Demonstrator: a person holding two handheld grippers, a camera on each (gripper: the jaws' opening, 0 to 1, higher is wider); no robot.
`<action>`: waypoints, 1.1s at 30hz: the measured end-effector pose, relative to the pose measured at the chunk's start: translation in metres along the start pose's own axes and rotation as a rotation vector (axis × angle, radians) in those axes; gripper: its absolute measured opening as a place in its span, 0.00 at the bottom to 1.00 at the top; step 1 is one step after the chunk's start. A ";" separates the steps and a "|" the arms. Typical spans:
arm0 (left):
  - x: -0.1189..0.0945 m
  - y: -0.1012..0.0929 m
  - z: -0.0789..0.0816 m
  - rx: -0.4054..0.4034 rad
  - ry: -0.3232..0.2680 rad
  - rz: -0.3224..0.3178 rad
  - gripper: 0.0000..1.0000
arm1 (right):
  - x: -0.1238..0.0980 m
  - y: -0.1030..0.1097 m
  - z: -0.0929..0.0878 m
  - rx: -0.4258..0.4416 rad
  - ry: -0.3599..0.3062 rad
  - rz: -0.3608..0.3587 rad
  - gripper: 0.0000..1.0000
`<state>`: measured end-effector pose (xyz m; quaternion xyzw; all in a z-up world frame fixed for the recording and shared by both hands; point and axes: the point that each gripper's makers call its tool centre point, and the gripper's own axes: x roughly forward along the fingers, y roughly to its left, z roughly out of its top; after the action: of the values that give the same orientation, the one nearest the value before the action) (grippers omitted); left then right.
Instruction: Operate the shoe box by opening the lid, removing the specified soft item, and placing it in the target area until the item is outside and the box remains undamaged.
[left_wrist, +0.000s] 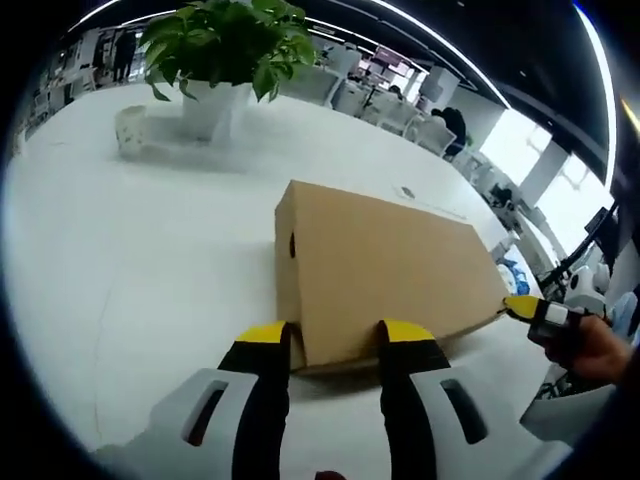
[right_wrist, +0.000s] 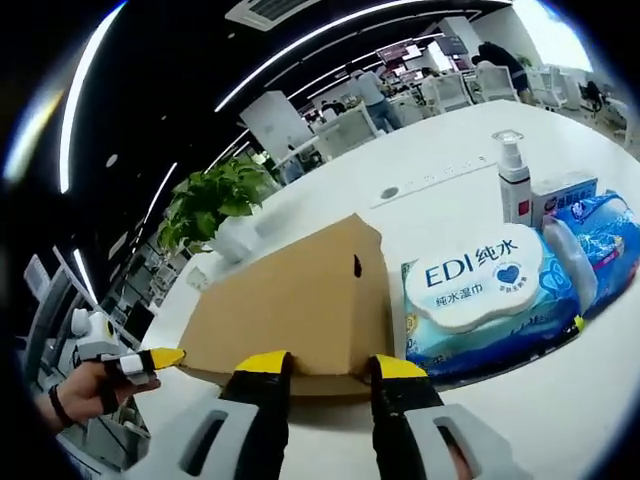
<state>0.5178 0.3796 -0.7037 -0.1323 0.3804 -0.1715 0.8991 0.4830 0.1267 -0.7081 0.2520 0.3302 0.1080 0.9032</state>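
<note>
Box: brown cardboard shoe box (left_wrist: 385, 275), lid shut, lying flat on white worktop (left_wrist: 130, 260); small dark hole in each end wall.
L gripper (left_wrist: 335, 335): at box's near corner, yellow-tipped fingers (left_wrist: 265, 335) spread, one each side of the corner at lid edge level; contact w/ box can't tell. Also seen in right gripper view, far left, held by a hand (right_wrist: 85, 385), yellow tip at box's far end.
R gripper (right_wrist: 325, 368): at opposite end of box, fingers (right_wrist: 262, 364) spread, tips at lower edge of box; gripping or not can't tell. Seen in left gripper view at right, yellow tip touching or just beside box's far corner, a hand (left_wrist: 590, 345) behind it.
Soft item: not visible, box closed.
Wipes: blue/white wet-wipe pack (right_wrist: 490, 295) just beside box in right gripper view, label "EDI".
Behind wipes: white pump bottle (right_wrist: 513, 180), small box (right_wrist: 562, 190), another blue pack (right_wrist: 600, 235).
Plant: green leafy plant in white pot (left_wrist: 220, 60) on worktop beyond box; clear cup (left_wrist: 131, 130) beside it.
Backdrop: office, white chairs (left_wrist: 345, 85), ceiling light strips.
</note>
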 end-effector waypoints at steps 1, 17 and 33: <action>0.002 0.000 0.001 0.001 0.002 -0.002 0.34 | 0.000 -0.001 0.001 0.002 0.000 -0.002 0.28; 0.009 -0.001 0.005 -0.012 0.003 -0.012 0.34 | 0.002 -0.003 0.007 -0.018 0.022 0.031 0.29; -0.029 -0.001 -0.005 -0.056 -0.068 0.039 0.40 | -0.055 -0.021 0.025 -0.118 -0.023 0.095 0.39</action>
<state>0.4956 0.3899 -0.6882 -0.1558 0.3568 -0.1388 0.9106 0.4585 0.0793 -0.6727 0.2149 0.3006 0.1670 0.9141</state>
